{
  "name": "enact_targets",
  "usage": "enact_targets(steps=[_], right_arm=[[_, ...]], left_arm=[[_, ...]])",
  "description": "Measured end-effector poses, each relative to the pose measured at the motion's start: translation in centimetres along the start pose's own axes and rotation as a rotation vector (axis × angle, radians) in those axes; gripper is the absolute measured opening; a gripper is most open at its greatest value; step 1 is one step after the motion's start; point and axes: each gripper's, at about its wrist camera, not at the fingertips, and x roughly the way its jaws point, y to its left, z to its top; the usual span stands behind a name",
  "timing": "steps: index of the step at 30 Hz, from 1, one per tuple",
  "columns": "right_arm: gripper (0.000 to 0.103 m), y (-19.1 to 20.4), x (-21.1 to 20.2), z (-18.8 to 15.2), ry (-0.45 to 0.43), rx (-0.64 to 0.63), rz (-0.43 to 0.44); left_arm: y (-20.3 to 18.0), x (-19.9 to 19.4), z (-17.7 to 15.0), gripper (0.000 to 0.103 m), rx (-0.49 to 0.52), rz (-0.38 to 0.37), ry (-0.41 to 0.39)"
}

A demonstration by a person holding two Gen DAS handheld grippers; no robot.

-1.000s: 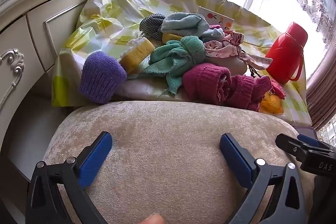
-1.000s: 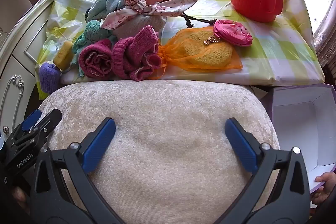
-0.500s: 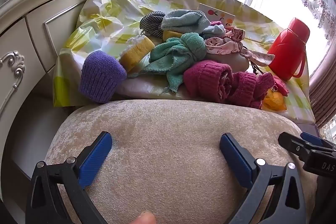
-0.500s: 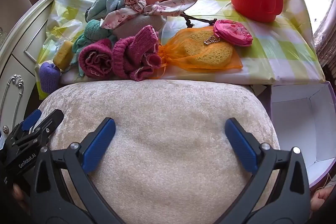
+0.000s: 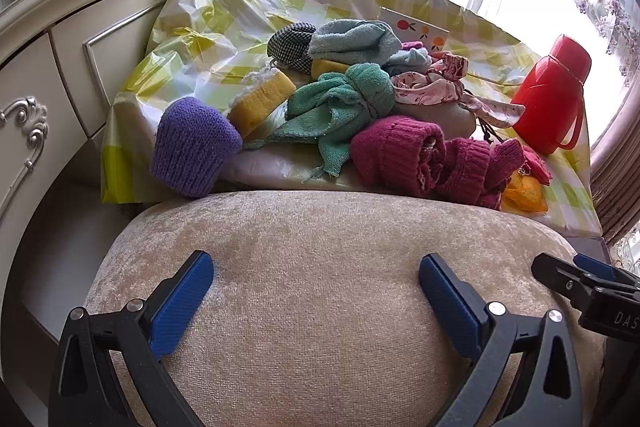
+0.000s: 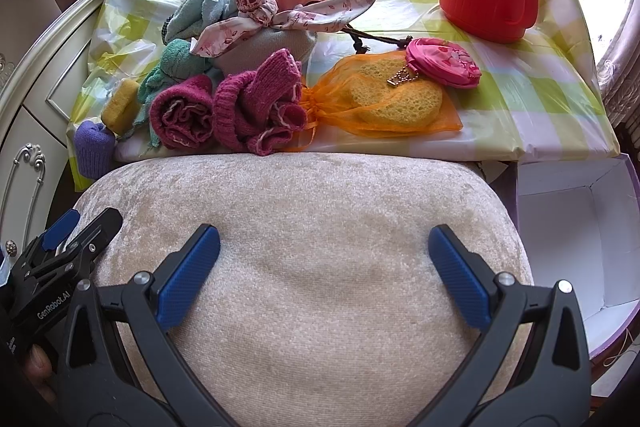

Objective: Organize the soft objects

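Your left tongs (image 5: 316,279) and right tongs (image 6: 324,251) gape empty over the stool (image 6: 304,227); ahead, the rolled maroon sock (image 5: 394,149) lies crosswise.

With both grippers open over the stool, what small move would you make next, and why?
Probably ease the right gripper forward toward the magenta knit roll. Its fingers are open and empty, that roll lies nearest on the table's front edge, and the open white box sits at its right.
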Motion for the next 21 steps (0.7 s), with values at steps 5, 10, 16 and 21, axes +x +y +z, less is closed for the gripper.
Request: enact_targets(steps=[5,10,16,21], right_arm=[[0.103,0.06,0.05,0.01,-0.003,-0.004,-0.002],[0.103,0.19,0.30,0.19,0.000,-0.012,-0.009],[0.103,0.02,0.38,0.32,0.001,-0.007,-0.001],[0.103,0.05,0.38,0.26,-0.003,-0.005,0.000]], left_arm=[[-0.14,0.28,0.03,0.103,0.006,0.008,0.013],[-0.08,0.36,0.04,0.103,0.003,0.010,0.018],[0.02,0.35,-0.01,0.103,0.001,0.003,0.009],[-0.07,0.32,0.00,0.103,0.001,0.008,0.005]])
